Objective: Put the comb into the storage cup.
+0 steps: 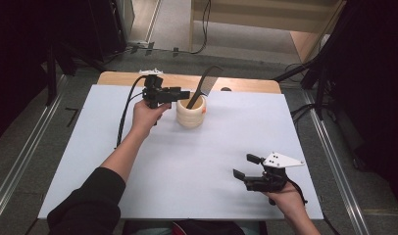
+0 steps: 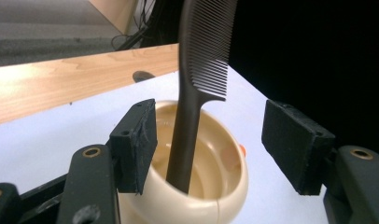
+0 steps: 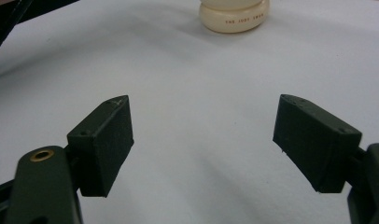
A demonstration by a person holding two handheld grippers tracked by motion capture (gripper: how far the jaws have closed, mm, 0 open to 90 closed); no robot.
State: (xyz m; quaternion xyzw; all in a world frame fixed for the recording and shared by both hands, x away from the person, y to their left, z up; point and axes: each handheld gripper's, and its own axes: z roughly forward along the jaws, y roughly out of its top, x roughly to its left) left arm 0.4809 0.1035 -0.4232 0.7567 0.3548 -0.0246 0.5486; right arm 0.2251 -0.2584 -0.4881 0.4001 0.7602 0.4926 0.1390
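Observation:
A dark comb [image 1: 207, 82] stands handle-down in a cream cup [image 1: 191, 117] near the table's far edge, leaning to the right. My left gripper [image 1: 183, 94] hovers at the cup's left rim. In the left gripper view the comb [image 2: 204, 46] rises out of the cup [image 2: 225, 186] between the jaws of my left gripper [image 2: 215, 140]. That gripper is open, and neither pad touches the handle. My right gripper [image 1: 245, 166] rests low over the near right part of the table, open, with nothing between its jaws. In the right gripper view my right gripper [image 3: 201, 144] faces the cup [image 3: 234, 18] far ahead.
A white sheet [image 1: 187, 166] covers the table, with a strip of bare wood [image 1: 246, 84] along the far edge. The left gripper's cable [image 1: 124, 112] trails across the left side. Dark stands and floor rails surround the table.

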